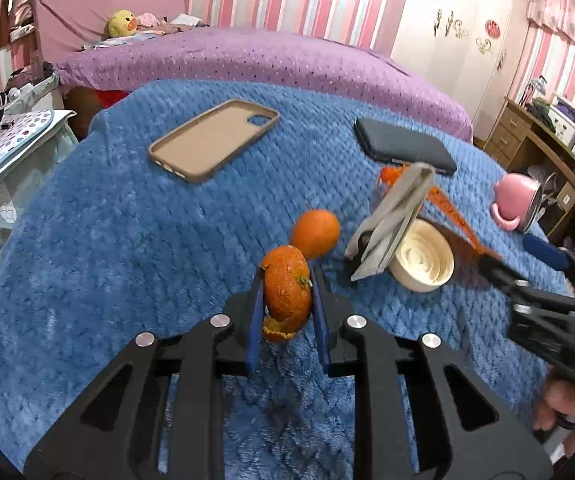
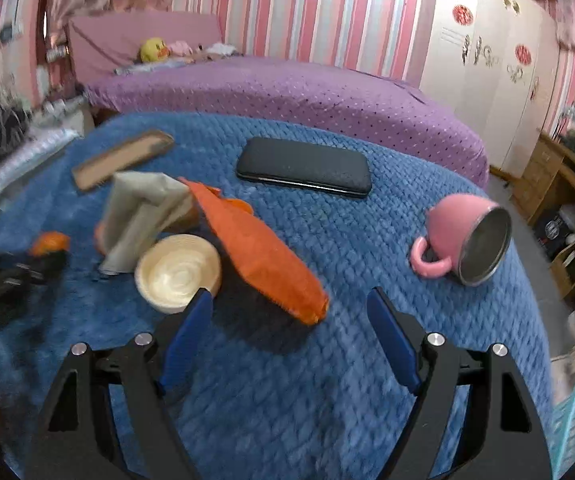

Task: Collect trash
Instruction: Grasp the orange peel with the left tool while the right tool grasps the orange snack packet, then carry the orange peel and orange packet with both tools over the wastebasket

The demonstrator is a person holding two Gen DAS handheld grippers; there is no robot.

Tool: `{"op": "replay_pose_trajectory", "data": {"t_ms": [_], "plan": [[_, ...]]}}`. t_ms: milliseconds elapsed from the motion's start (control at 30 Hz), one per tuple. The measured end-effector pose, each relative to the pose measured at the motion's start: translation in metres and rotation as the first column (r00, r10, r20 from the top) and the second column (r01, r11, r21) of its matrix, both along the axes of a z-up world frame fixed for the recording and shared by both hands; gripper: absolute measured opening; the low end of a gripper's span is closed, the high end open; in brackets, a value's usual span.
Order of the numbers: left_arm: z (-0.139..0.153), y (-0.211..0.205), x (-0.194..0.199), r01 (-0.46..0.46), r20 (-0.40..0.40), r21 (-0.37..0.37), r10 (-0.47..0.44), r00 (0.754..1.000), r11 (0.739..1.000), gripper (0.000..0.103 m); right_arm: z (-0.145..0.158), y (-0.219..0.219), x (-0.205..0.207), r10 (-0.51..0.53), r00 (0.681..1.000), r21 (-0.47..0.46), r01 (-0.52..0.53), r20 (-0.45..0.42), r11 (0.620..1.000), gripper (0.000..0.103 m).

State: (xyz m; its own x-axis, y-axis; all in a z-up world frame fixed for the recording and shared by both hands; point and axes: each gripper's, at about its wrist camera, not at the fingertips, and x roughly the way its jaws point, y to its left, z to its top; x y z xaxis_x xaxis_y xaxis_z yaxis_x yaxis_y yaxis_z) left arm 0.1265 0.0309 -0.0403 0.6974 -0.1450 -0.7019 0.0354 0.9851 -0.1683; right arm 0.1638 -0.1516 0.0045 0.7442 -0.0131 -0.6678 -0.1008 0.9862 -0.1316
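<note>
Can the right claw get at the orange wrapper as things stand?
Probably yes. The right claw is open and empty, and the near end of the orange wrapper lies just ahead between its fingers, with only bare blue blanket between. The white bowl sits close to the left finger and could get nudged.

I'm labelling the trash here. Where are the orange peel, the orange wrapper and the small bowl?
orange peel point(image 1: 287, 288): left wrist view, middle of its outer skin, between the left gripper's pads.
orange wrapper point(image 2: 259, 252): right wrist view, middle of its flat face.
small bowl point(image 2: 177, 274): right wrist view, inside bottom.
</note>
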Motion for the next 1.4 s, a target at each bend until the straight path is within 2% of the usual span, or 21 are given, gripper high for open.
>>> {"op": "replay_pose_trajectory", "data": {"t_ms": [100,167,233,267,333,433,633,900,1167,1400], "plan": [[0.002,0.003,0.001,0.003,0.005,-0.024,-0.003,1.000,1.000,0.018,-0.012,0.007,0.015,-0.008,1.000,-0.044,0.007,-0.023,0.999,0.074],[0.003,0.004,0.002,0.014,0.009,-0.037,-0.014,1.000,0.999,0.018,-0.023,0.010,0.024,-0.015,0.998,-0.061,0.011,-0.055,0.998,0.057],[0.006,0.003,0.001,0.025,0.022,-0.038,-0.024,0.999,0.999,0.018,-0.025,0.009,0.027,-0.010,0.998,-0.040,0.007,-0.063,0.999,0.027],[0.008,0.002,0.000,0.031,0.030,-0.040,-0.030,0.999,0.999,0.018,-0.023,0.009,0.025,-0.014,0.999,-0.031,0.013,-0.047,0.999,0.018],[0.012,0.002,-0.001,0.035,0.042,-0.041,-0.033,0.999,0.999,0.018,-0.017,0.005,0.021,-0.024,1.000,-0.003,0.024,-0.018,1.000,0.007],[0.019,0.000,-0.004,0.039,0.061,-0.043,-0.036,0.997,0.998,0.018,-0.008,-0.008,0.014,-0.024,1.000,0.064,0.023,0.013,0.998,0.004],[0.038,-0.003,-0.016,0.032,0.111,-0.041,-0.027,0.993,0.999,0.018,0.023,-0.038,-0.010,-0.037,0.995,0.204,0.016,0.097,0.979,0.004],[0.060,-0.027,-0.036,0.067,0.175,-0.014,-0.064,0.982,0.998,0.018,0.061,-0.054,-0.057,-0.026,0.981,0.232,-0.020,0.192,0.972,0.004],[0.078,-0.056,-0.058,0.121,0.233,-0.005,-0.116,0.965,0.993,0.018,0.079,-0.073,-0.093,-0.020,0.974,0.266,-0.041,0.225,0.963,0.004],[0.085,-0.067,-0.069,0.134,0.243,-0.014,-0.126,0.962,0.991,0.018,0.092,-0.091,-0.112,-0.032,0.967,0.269,-0.039,0.253,0.962,0.004]]}}
